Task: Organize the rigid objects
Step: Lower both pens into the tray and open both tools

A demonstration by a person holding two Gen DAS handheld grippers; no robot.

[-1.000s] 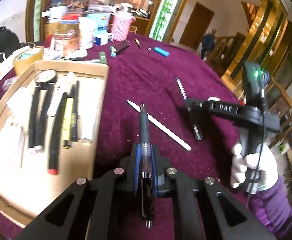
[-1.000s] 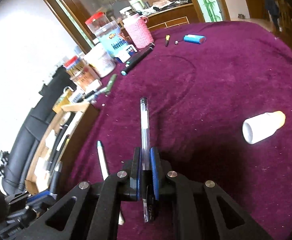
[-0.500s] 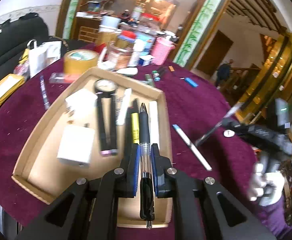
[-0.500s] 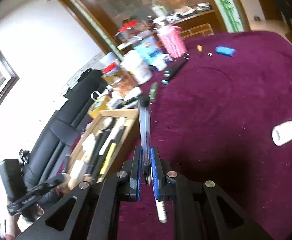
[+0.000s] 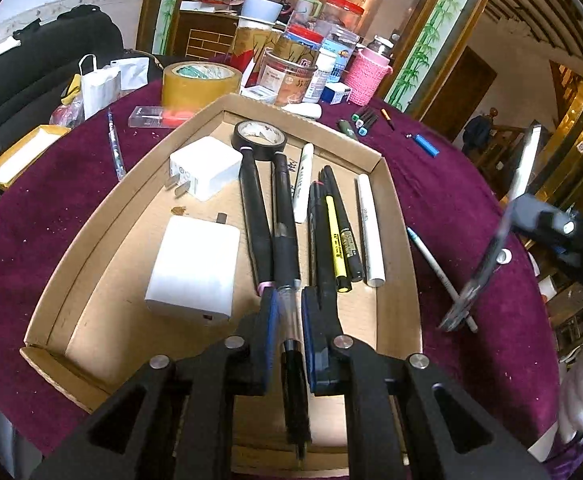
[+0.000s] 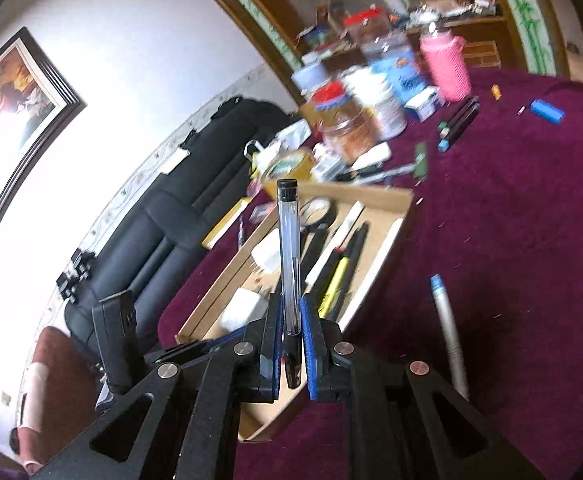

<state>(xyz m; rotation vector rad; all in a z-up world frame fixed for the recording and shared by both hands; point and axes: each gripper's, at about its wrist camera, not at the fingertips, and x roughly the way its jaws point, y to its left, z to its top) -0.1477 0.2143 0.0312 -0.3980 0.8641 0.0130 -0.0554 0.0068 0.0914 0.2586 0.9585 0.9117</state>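
Observation:
My left gripper is shut on a black click pen, held low over the cardboard tray, its tip among the pens lying there. The tray holds several pens and markers, two white chargers and a roll of black tape. My right gripper is shut on a clear-barrelled pen with a black cap, held up in the air right of the tray. It also shows, blurred, in the left wrist view.
A silver pen with a blue tip lies on the purple cloth right of the tray, also in the right wrist view. Jars, a pink bottle and a tape roll crowd the far edge. A blue lighter lies far right.
My left gripper has carried the click pen leftward from the bare cloth to over the tray and lowered it. My right gripper has lifted the clear pen and swung towards the tray.

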